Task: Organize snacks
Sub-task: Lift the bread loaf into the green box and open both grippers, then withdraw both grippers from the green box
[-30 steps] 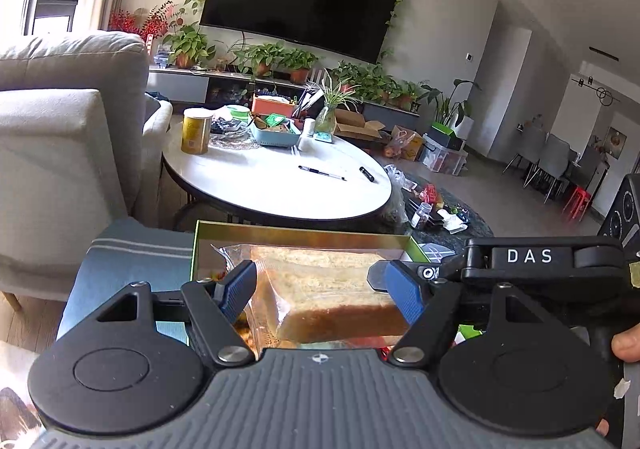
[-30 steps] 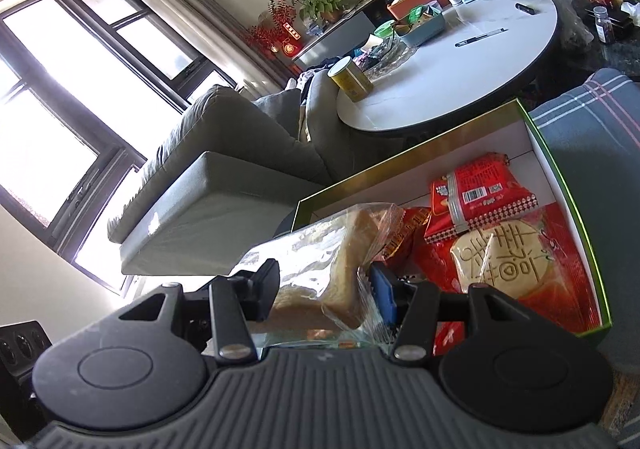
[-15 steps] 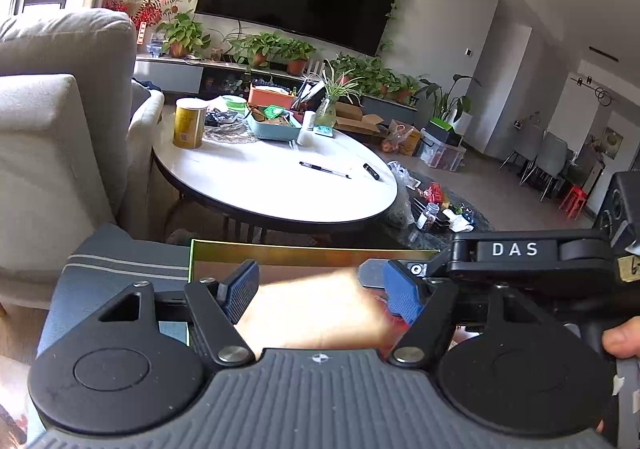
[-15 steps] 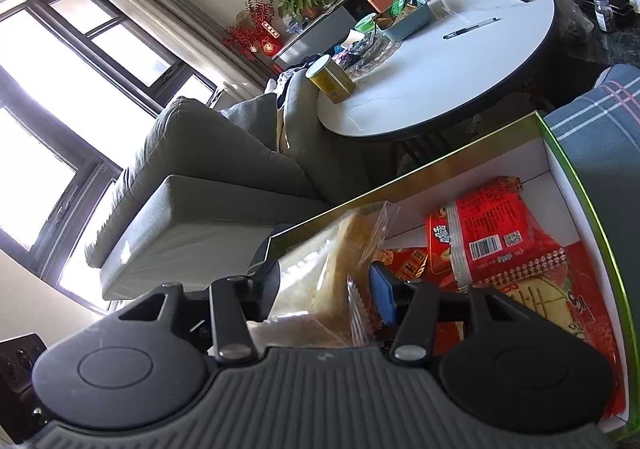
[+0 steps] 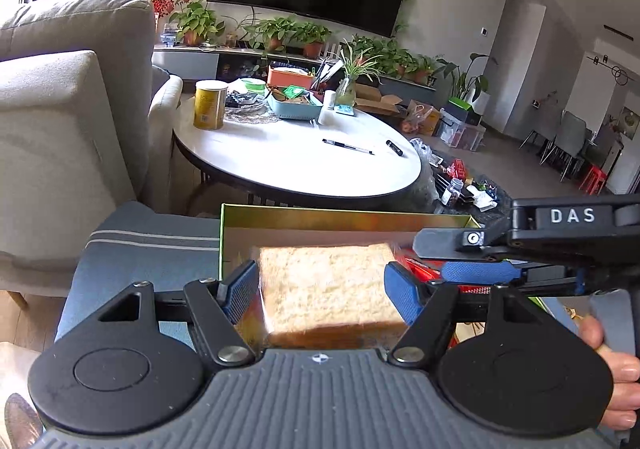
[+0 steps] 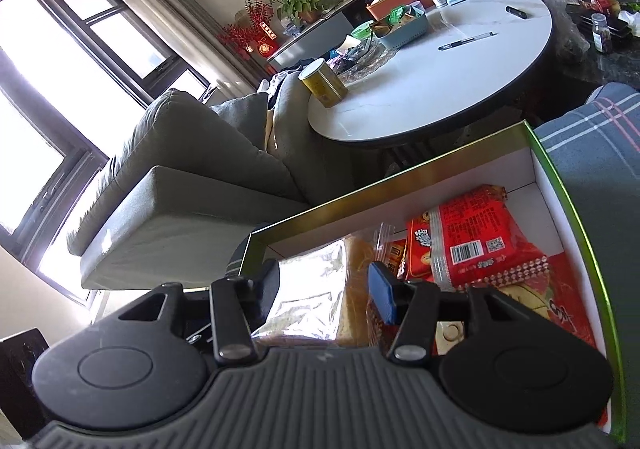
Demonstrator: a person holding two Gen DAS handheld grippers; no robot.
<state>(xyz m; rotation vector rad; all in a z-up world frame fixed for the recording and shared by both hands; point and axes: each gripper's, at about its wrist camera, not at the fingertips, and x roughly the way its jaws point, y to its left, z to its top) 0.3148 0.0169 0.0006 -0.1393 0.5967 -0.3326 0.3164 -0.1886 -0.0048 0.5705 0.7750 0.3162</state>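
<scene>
While both claws have sunk toward the open box (image 6: 568, 205), bagged bread (image 5: 328, 289) sits between left claw (image 5: 322, 291) and pinched in right claw (image 6: 324, 289), now low over the box's red snacks (image 6: 476, 237), so placement looks near.

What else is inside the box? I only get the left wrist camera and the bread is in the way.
Observer: A red snack packet with a barcode lies in the box, right beside the bagged bread.
Child: Is the other gripper holding the bread?
Observer: Yes. The right gripper is shut on it, one pad on each side of the bag.
Child: Is anything under the red packet?
Observer: A bigger red pack lies flat beneath it.
</scene>
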